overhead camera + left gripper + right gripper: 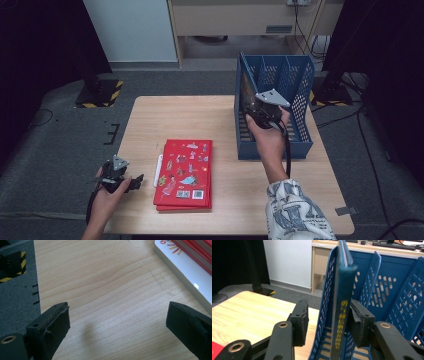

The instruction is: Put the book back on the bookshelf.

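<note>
Currently, status: books are being filed into the blue file rack (276, 112); judged roughly part-way, with one book in and a stack left.
Blue book (342, 312): seen upright on its edge in the leftmost compartment of the rack, spine with yellow lettering turned toward the right gripper view camera, leaning close to the left perforated wall.
Right claw (329, 320): jaws straddle both the book and the rack's left wall; one pad is beside the spine, the other stands outside the wall with a gap, so no grip is read; jaws part-open, nothing clamped. A release is judged to be under way.
Left claw (117, 320): jaws spread wide over bare wood, nothing between them; held low at the near-left of the tabletop (175, 115).
Red books (185, 174): a stack of at least two lies flat near the middle of the tabletop, just right of the left claw; a white-covered book (185, 272) is seen underneath the stack's edge.
Remaining: the stack is judged still to be filed; the other two compartments look unoccupied.
Obstructions: the rack's left wall sits between the right jaws and could snag on withdrawal; the upright book may tip once unsupported.
Surroundings: grey floor, a yellow-black striped stand base (100, 92) at far left, cables far right.
</note>
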The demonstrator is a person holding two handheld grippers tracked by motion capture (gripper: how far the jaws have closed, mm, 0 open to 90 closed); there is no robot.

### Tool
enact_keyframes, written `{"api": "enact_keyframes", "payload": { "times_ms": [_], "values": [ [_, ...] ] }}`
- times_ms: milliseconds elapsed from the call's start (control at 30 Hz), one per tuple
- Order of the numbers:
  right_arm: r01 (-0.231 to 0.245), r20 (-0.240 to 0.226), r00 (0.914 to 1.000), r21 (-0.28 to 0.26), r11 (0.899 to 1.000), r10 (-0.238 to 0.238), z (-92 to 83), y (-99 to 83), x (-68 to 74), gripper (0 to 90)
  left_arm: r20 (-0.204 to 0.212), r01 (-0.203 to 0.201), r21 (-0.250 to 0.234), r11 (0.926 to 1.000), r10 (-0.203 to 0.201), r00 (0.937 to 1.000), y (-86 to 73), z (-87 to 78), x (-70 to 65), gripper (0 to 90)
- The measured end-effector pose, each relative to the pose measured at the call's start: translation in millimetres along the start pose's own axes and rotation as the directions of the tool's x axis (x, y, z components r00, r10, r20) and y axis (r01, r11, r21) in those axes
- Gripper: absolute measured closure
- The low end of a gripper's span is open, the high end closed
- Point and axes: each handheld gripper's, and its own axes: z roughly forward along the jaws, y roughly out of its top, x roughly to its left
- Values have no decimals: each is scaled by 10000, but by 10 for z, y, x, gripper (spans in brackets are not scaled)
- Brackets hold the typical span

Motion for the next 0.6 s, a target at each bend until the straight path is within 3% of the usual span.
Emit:
{"api": "enact_keyframes", "payload": {
  "times_ms": [600],
  "values": [
    [-29,7,10000,471,9989,29,0,-253,-9,604,3,-21,31,10000,21,10000,-2,3,-4,44]
  ]
}}
